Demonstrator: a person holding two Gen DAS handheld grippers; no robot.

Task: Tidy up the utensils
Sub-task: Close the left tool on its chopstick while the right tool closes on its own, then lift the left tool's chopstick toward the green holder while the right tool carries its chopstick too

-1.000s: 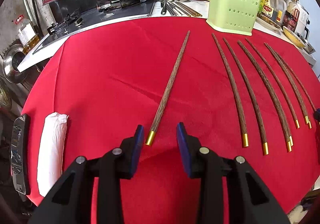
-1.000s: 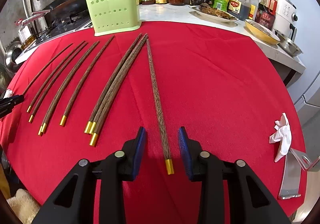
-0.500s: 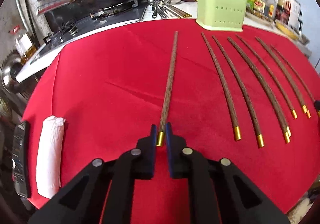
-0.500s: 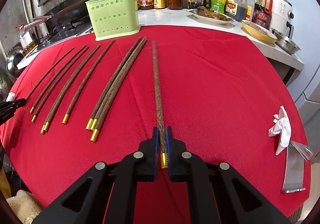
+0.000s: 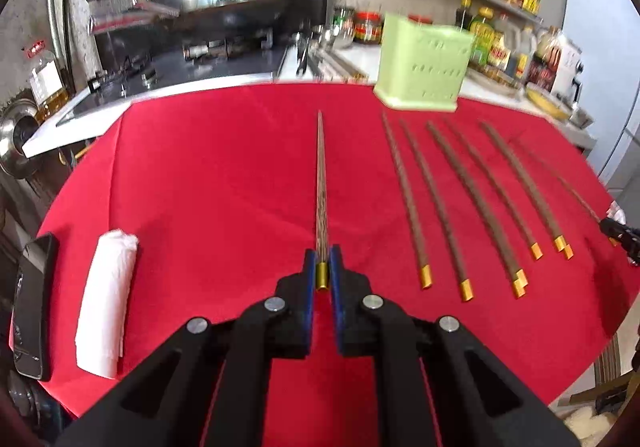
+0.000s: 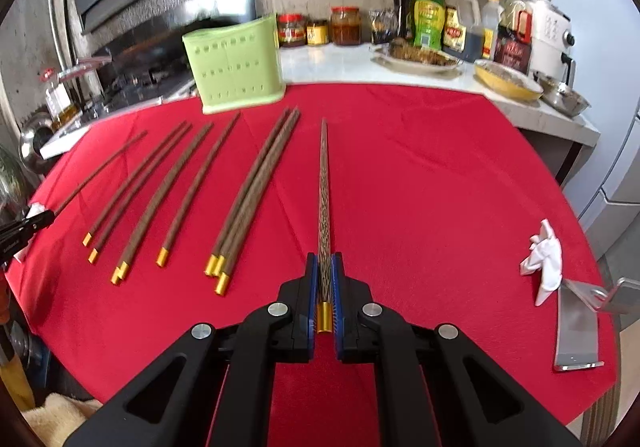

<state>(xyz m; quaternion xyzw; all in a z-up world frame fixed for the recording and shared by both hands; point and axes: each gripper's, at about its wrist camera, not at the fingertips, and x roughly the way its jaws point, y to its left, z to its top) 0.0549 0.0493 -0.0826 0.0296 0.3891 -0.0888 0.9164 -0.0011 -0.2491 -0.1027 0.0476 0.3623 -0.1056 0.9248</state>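
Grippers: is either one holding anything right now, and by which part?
Both. The left gripper is shut on a chopstick at its gold-capped end; the right gripper is shut on another chopstick just above its gold cap.

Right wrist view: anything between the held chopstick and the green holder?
Nothing visible. The right hand-held gripper is shut on the chopstick; only red cloth lies before the green holder.

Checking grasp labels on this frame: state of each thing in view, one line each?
left gripper: jaws shut on left chopstick at its gold end
right gripper: jaws shut on right chopstick near its gold end
loose chopsticks: flat on red cloth
green holder: upright at the cloth's far edge; inside not visible
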